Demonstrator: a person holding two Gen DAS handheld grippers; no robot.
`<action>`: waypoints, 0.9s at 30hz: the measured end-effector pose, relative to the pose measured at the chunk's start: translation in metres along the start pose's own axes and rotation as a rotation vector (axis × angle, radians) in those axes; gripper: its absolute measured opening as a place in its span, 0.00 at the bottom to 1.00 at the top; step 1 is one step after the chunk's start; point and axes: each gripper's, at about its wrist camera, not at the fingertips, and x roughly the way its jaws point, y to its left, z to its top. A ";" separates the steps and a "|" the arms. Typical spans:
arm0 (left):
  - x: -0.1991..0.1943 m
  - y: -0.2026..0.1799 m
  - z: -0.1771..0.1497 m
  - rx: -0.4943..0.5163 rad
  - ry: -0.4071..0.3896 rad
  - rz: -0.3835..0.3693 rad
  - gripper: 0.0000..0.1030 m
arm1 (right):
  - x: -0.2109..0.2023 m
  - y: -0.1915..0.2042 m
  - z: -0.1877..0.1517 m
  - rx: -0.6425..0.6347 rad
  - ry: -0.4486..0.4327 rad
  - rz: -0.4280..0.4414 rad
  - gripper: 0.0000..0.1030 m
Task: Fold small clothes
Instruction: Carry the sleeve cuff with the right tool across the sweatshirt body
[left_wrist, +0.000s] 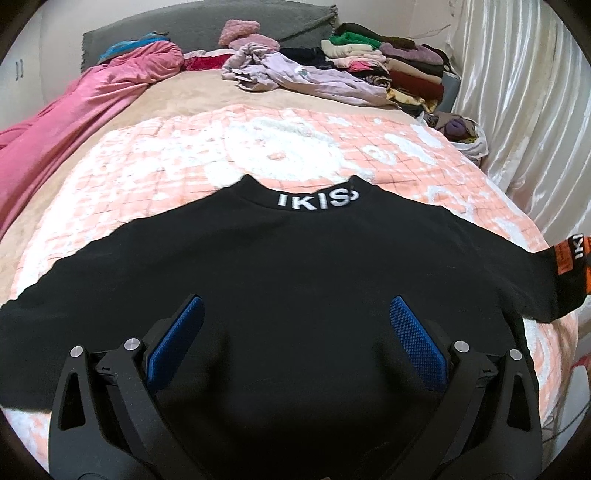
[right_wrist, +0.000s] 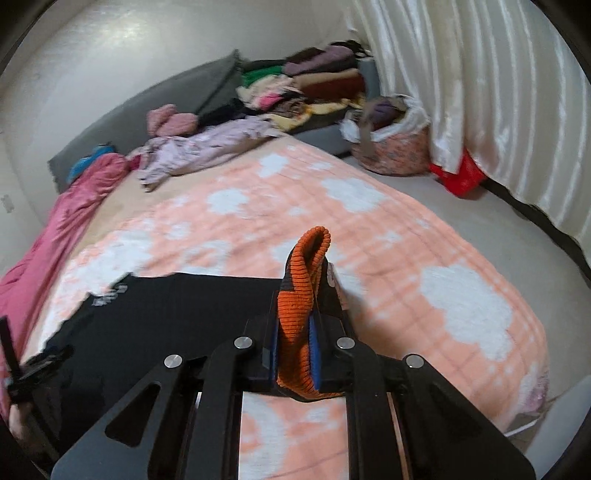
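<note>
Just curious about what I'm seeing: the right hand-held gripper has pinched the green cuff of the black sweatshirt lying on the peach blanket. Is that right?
Nearly. The cuff is orange, not green; the right wrist view shows its ribbed knit clamped between the blue pads of the right hand-held gripper. The rest holds: it belongs to the black sweatshirt lying on the peach blanket.

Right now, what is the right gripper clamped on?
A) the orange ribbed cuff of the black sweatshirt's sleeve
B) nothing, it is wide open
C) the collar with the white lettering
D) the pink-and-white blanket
A: in the right wrist view the right gripper has its blue pads pressed on the orange ribbed cuff of the black sweatshirt, raised off the blanket.
</note>
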 end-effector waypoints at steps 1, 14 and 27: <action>-0.002 0.004 0.000 -0.009 -0.002 0.002 0.92 | -0.001 0.009 0.001 -0.005 -0.001 0.022 0.11; -0.006 0.042 -0.003 -0.070 0.000 -0.005 0.92 | 0.038 0.167 0.005 -0.171 0.083 0.293 0.11; 0.004 0.048 -0.006 -0.093 0.033 -0.077 0.92 | 0.082 0.238 -0.018 -0.240 0.174 0.393 0.15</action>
